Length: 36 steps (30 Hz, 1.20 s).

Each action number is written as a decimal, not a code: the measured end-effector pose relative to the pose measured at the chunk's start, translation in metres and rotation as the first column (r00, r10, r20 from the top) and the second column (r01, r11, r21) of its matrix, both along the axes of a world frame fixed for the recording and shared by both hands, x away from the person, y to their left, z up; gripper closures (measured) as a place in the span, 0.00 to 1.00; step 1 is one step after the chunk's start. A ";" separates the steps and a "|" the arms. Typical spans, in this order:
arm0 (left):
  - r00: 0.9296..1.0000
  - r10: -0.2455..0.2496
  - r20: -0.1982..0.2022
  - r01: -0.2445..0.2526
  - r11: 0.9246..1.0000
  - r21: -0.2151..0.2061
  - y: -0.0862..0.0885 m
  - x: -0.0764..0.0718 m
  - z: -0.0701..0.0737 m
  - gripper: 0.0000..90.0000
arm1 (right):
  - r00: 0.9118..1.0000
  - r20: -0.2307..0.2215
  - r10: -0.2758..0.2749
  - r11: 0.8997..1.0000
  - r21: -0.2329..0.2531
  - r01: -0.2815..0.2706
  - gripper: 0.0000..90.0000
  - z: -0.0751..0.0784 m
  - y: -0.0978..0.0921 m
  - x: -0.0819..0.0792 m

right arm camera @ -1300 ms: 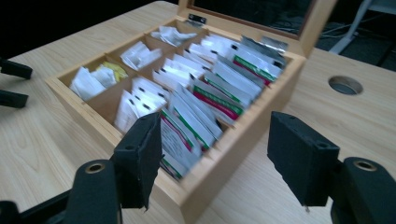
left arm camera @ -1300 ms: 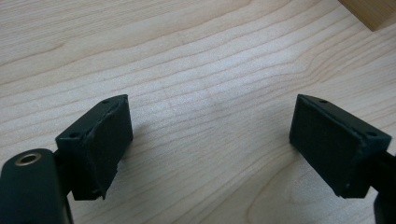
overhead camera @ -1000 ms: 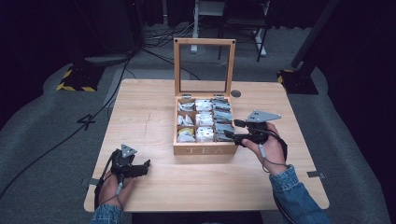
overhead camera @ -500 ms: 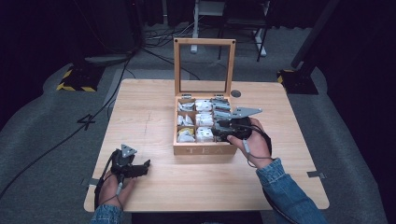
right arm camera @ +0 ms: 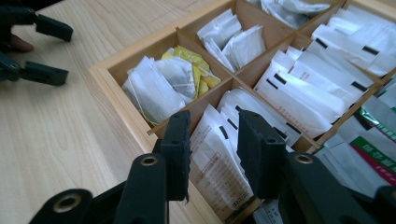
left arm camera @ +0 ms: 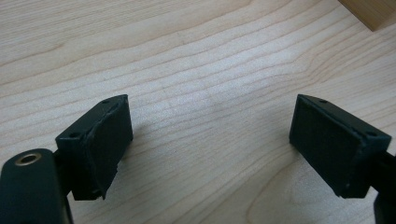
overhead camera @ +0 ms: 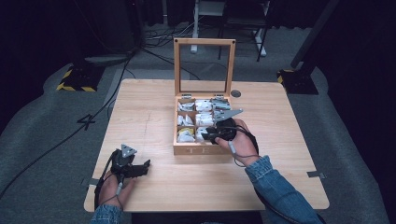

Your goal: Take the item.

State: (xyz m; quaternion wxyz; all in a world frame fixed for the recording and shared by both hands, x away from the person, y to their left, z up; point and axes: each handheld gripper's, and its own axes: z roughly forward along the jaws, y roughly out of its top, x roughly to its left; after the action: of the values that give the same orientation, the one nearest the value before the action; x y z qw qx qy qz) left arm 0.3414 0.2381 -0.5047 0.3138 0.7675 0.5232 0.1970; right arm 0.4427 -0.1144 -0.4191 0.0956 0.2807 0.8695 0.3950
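My high view looks down on the bench [overhead camera: 154, 112]; my right gripper view sits close over the tea box [right arm camera: 119, 100], which both share.

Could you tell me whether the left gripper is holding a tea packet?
No, the left gripper stands open over the bare wooden table, nothing between its jaws.

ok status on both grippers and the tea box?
Left gripper open, resting on table. Right gripper open, straddling a white sachet in tea box. Nothing in the way.

One tea box [overhead camera: 203, 150], two grippers [overhead camera: 138, 169] [overhead camera: 208, 135].
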 end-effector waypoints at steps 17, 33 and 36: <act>1.000 0.000 0.000 0.000 1.000 0.001 0.000 0.000 0.000 0.15 | 0.998 -0.042 -0.044 0.993 -0.111 0.039 0.97 -0.021 0.007 0.007; 1.000 0.001 0.002 -0.001 1.000 0.000 0.000 0.000 0.000 0.15 | 0.998 0.056 -0.036 0.997 -0.069 0.040 1.00 0.000 0.001 -0.001; 1.000 0.000 0.000 0.000 1.000 0.000 0.000 0.000 0.000 0.15 | 0.996 0.075 -0.039 0.998 -0.041 0.042 1.00 0.005 -0.002 -0.003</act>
State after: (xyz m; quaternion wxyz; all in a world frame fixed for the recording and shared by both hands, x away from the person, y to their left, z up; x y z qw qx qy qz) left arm 0.3415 0.2381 -0.5047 0.3138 0.7675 0.5231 0.1971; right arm 0.4396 -0.1164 -0.4139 0.1417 0.2813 0.8677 0.3846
